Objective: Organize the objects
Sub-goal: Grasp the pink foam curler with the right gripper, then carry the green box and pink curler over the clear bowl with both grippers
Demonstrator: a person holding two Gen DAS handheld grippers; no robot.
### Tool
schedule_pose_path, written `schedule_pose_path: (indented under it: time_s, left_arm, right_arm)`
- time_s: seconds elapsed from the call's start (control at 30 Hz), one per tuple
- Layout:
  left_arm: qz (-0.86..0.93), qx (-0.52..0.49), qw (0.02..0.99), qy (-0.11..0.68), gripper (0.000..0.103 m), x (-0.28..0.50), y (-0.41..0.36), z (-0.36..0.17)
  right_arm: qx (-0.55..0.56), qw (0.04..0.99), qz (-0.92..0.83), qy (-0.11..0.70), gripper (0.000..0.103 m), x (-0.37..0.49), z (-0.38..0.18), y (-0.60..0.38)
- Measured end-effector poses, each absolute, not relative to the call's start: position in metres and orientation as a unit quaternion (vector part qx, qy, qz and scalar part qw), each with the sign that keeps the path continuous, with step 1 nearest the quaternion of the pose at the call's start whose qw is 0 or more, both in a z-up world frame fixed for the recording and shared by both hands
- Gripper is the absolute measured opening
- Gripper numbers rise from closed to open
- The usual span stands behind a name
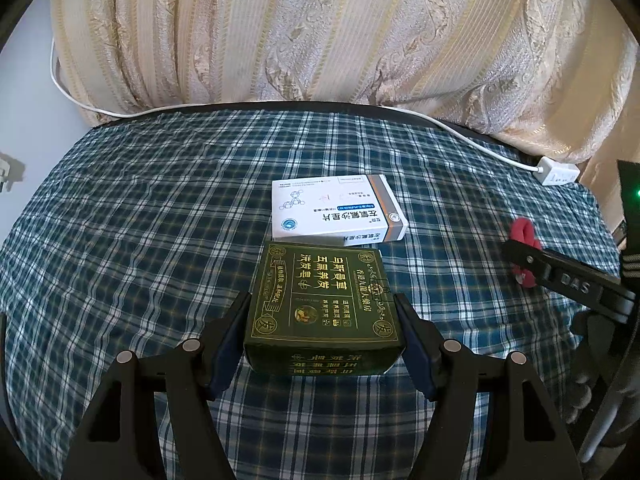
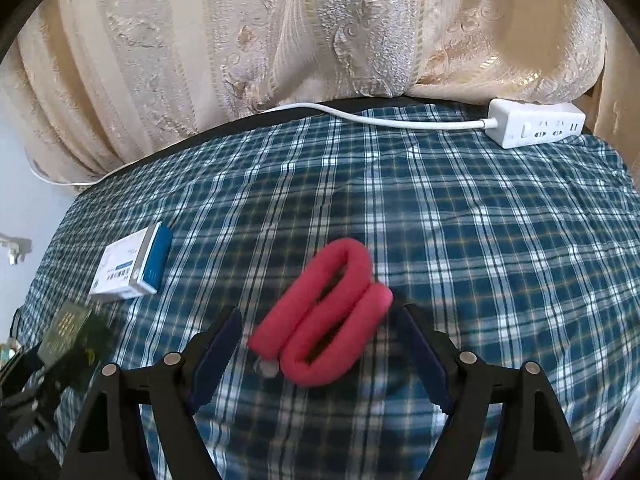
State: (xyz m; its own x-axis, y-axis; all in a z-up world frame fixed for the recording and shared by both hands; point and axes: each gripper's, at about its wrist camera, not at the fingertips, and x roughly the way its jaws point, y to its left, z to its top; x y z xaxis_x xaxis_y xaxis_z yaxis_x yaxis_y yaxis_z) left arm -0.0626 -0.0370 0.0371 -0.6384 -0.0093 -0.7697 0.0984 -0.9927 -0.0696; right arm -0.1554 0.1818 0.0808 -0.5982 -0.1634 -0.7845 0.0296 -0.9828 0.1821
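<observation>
A dark green box (image 1: pixel 320 280) with gold lettering sits between the fingers of my left gripper (image 1: pixel 320 298), both blue pads pressed against its sides. Just beyond it a white medicine box (image 1: pixel 336 208) lies flat on the blue plaid cloth (image 1: pixel 140 240). In the right wrist view a pink foam piece (image 2: pixel 324 312), folded into loops, lies on the cloth between the fingers of my right gripper (image 2: pixel 322 310). That gripper is open, with a gap on each side of the foam. The white box (image 2: pixel 128 264) and green box (image 2: pixel 68 328) show at the left there.
A white power strip (image 2: pixel 536 126) with its cable (image 2: pixel 380 120) lies at the far right edge of the table. A cream patterned curtain (image 1: pixel 320 32) hangs right behind the table. One finger of the right gripper (image 1: pixel 560 276) reaches in from the right beside the pink foam (image 1: pixel 524 232).
</observation>
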Motion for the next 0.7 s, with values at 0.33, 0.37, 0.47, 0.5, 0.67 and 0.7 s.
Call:
schedule_pose_path:
  time_s: [0.33,0.37,0.47,0.5,0.67,0.7]
  left_arm:
    - [-0.904,0.424,0.03,0.053,0.069,-0.062,-0.036,0.037]
    - [-0.904,0.424,0.03,0.052,0.069,-0.062,-0.036,0.037]
    - [-0.904,0.423,0.029,0.052,0.069,-0.062,-0.035,0.037]
    - [-0.904,0.423,0.029,0.051,0.069,-0.062,-0.034,0.037]
    - [-0.906,0.421,0.023,0.048,0.069,-0.061,-0.029,0.039]
    - [-0.906,0.42,0.022,0.047,0.07,-0.061,-0.029,0.039]
  right_arm:
    - [0.433,0.014,-0.901,-0.016,0.07,-0.156,0.078,0.165]
    - [0.433,0.015,-0.901,-0.019,0.069,-0.156,0.078,0.166]
    - [0.433,0.018,-0.901,-0.026,0.069,-0.151,0.079,0.168]
    - [0.433,0.019,-0.901,-0.028,0.069,-0.149,0.079,0.168]
    - [0.428,0.028,-0.902,-0.038,0.068,-0.132,0.084,0.17]
    - [0.426,0.029,-0.903,-0.043,0.068,-0.128,0.086,0.171]
